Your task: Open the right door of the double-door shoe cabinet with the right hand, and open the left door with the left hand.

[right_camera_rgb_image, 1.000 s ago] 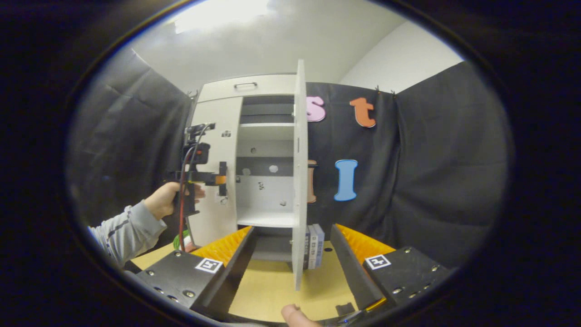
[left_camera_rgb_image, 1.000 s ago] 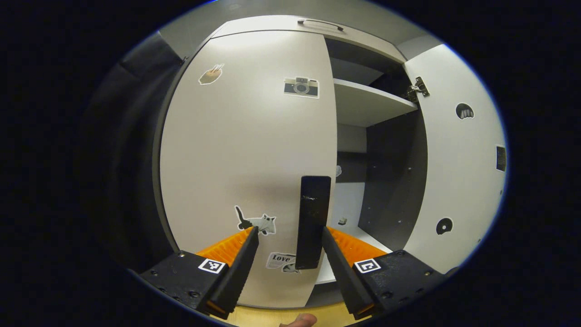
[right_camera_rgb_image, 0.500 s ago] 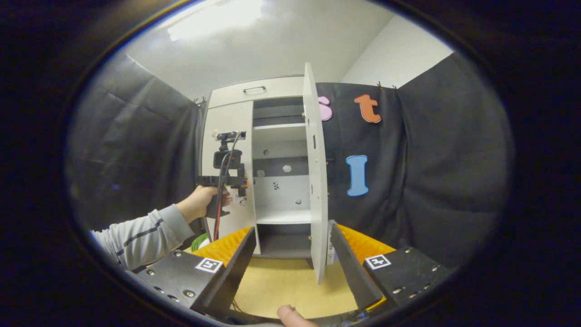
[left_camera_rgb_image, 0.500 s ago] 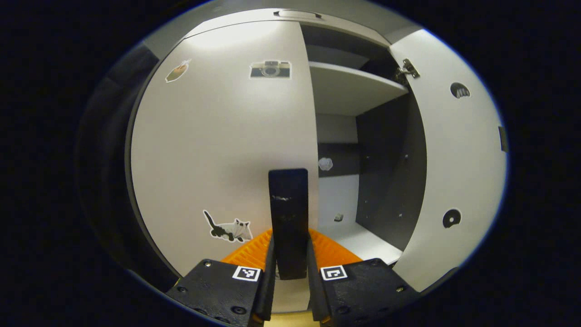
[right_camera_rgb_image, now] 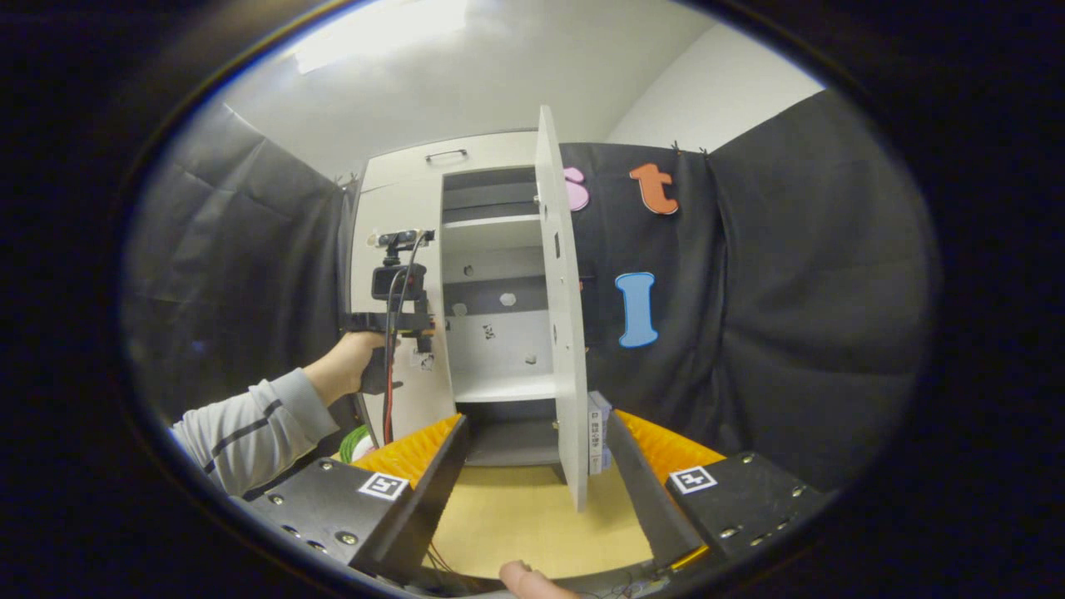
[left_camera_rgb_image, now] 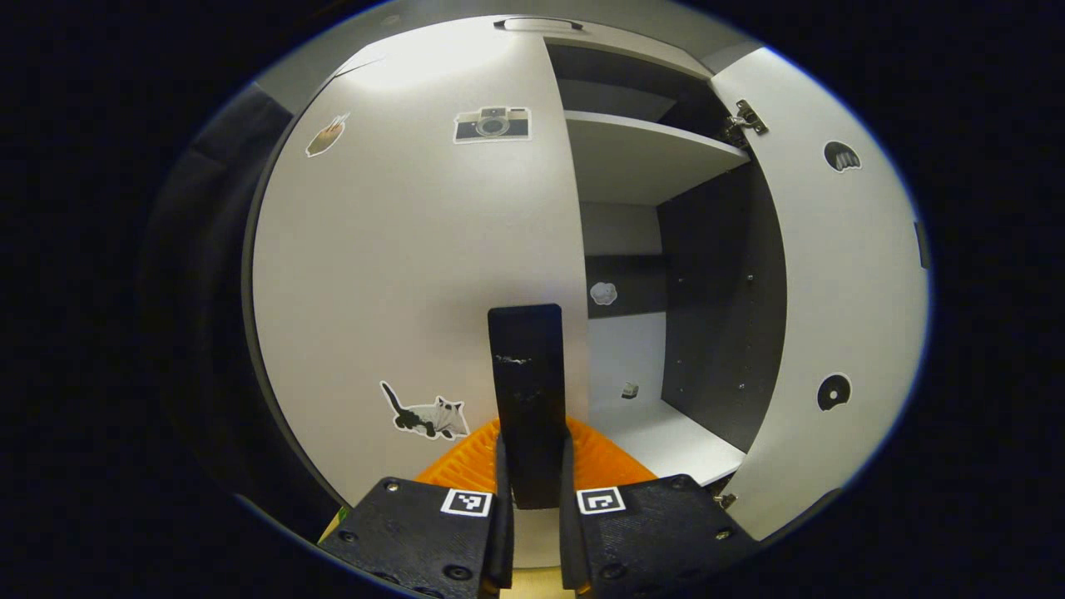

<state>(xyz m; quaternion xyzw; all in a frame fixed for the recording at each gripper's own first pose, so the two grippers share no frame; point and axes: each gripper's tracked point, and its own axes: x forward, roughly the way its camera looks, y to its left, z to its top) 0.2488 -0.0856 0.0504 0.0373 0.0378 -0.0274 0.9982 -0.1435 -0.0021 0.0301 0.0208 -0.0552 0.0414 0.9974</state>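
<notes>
My left hand-held gripper [left_camera_rgb_image: 530,532] is clamped on the handle [left_camera_rgb_image: 526,391] of the left door [left_camera_rgb_image: 416,274] — both fingers press its sides, and the dark bar rises straight ahead between them. The door spreads ahead and to the left of the fingers, carrying a cat sticker [left_camera_rgb_image: 426,413] low down and a camera sticker [left_camera_rgb_image: 491,124] near the top. Just right of the handle the cabinet [left_camera_rgb_image: 632,249] stands open, a shelf [left_camera_rgb_image: 641,158] high up, and the right door [left_camera_rgb_image: 840,291] is swung wide on its hinge [left_camera_rgb_image: 743,121].

My right hand-held gripper [right_camera_rgb_image: 532,491] is spread wide with nothing between its fingers, over the worktop [right_camera_rgb_image: 524,524]. The right door's edge stands ahead between them, apart from both. Farther off to the left, my hand [right_camera_rgb_image: 345,366] holds the other gripper at the left door.
</notes>
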